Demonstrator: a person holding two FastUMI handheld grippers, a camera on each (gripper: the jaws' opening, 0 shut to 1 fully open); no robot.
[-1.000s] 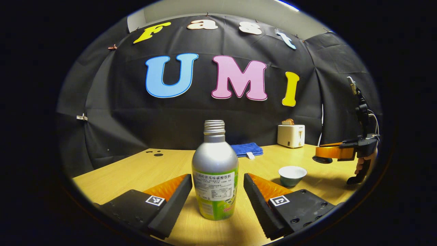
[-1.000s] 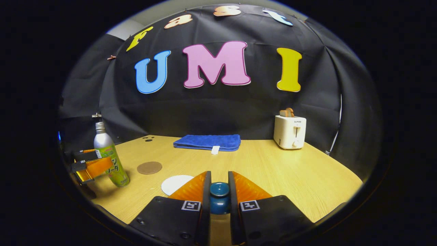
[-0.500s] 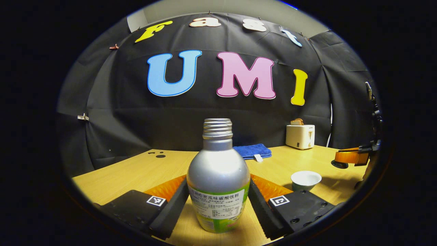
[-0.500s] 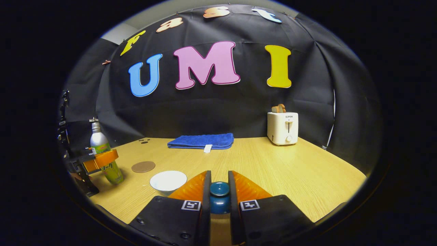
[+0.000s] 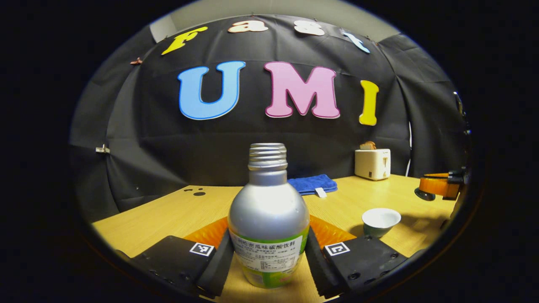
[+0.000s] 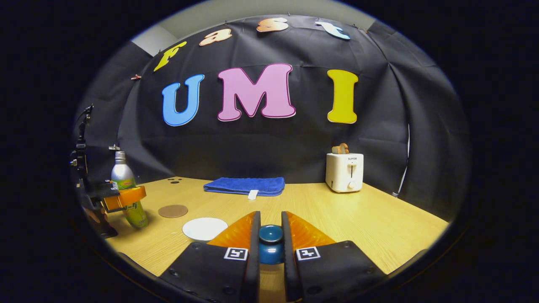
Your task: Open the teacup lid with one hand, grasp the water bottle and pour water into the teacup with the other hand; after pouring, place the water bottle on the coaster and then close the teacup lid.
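A silver water bottle [image 5: 268,210] with a green label and no cap stands on the table, also at the left [image 6: 125,185]. My left gripper [image 5: 269,237] is shut on its body, one finger on each side; from across the table this gripper [image 6: 122,198] is seen around the label. The white teacup [image 5: 381,220] sits uncovered to the right, and appears as a white disc [image 6: 205,228]. My right gripper [image 6: 270,222] is shut on the blue knob of the teacup lid [image 6: 270,244], held above the table. That gripper [image 5: 438,186] hangs right of the cup. A brown coaster [image 6: 173,211] lies between bottle and cup.
At the back of the wooden table [image 6: 358,219] a folded blue towel [image 6: 244,185] lies and a white toaster [image 6: 344,171] holds bread. A hand grips the left gripper's handle [image 6: 99,219] at the table's left edge.
My left gripper moved forward around the bottle and its fingers closed onto it. The right gripper drifted a little farther from the cup, still holding the lid.
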